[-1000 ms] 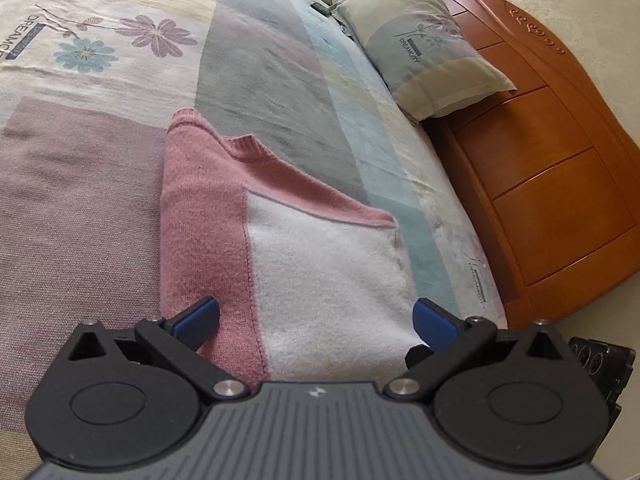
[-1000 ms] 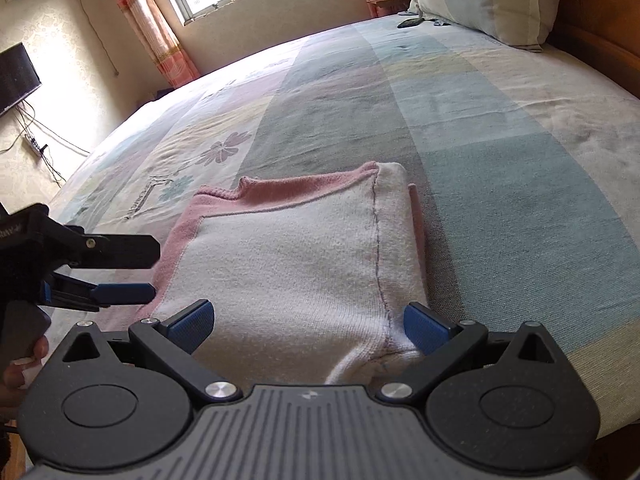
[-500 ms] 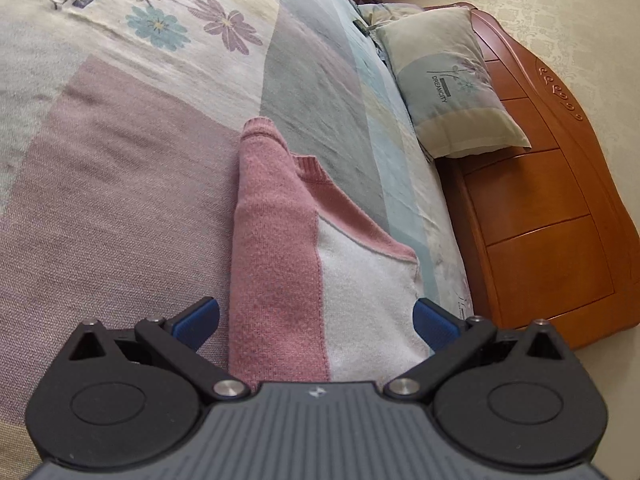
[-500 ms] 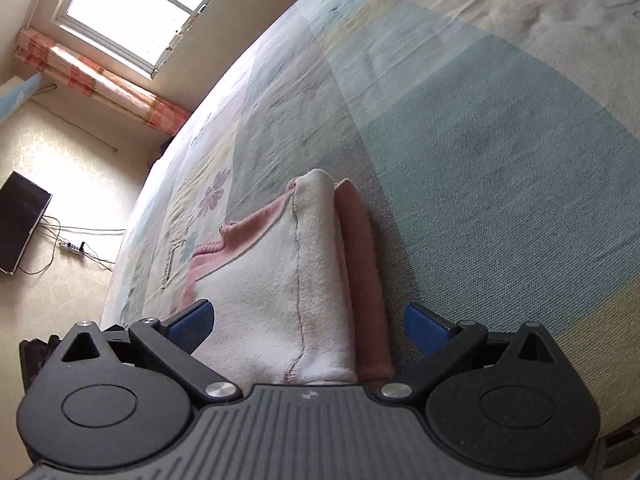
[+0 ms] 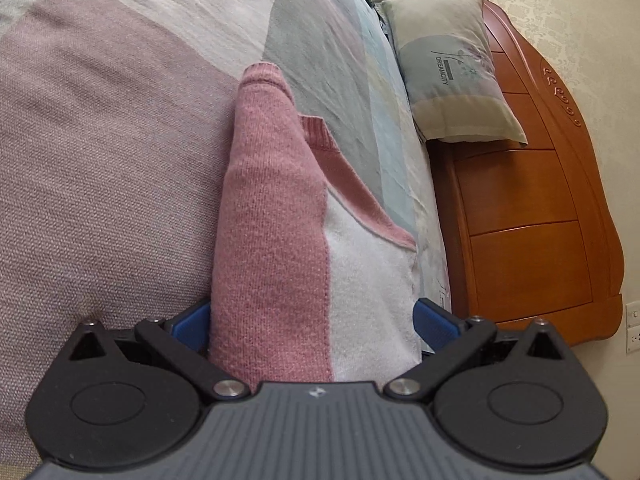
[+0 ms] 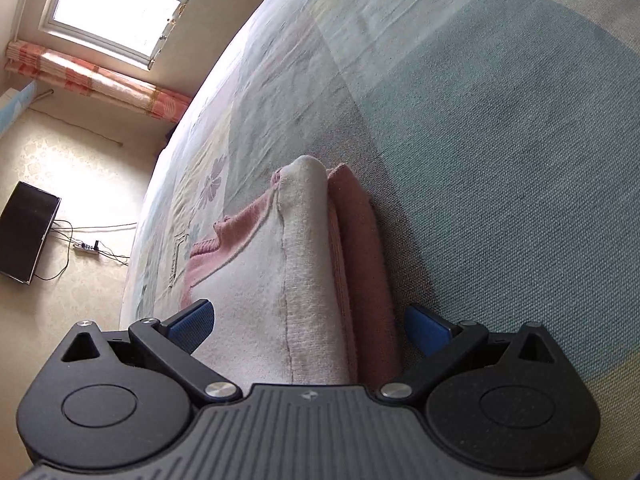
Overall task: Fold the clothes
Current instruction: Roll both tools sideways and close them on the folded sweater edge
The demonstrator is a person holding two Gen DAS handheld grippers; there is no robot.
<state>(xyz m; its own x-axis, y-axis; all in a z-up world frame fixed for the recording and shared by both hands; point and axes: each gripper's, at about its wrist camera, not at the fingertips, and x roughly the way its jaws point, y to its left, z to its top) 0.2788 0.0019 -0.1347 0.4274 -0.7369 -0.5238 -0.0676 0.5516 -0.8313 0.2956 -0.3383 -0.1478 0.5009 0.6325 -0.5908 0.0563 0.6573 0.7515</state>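
We find the pink-and-white sweater (image 5: pixel 280 248) lying folded in layers on the bed cover (image 5: pixel 100 160), near the pillow (image 5: pixel 448 68). The left gripper (image 5: pixel 312 322) and right gripper (image 6: pixel 308 322) each straddle one side edge, jaws spread with the stack between the blue pads, we judge so as to pinch all layers together. Since half a second ago, both have pushed further onto the sweater.

One folded sweater (image 5: pixel 280 248), pink and white, lies on one patchwork bedspread (image 5: pixel 100 168), with two grippers at it: the left gripper (image 5: pixel 314 326) and the right gripper (image 6: pixel 308 322). One pillow (image 5: pixel 448 68) leans against one wooden headboard (image 5: pixel 532 208). One window (image 6: pixel 116 8), one curtain (image 6: pixel 104 84), one dark screen (image 6: pixel 26 232) and one power strip (image 6: pixel 86 248) complete the count.
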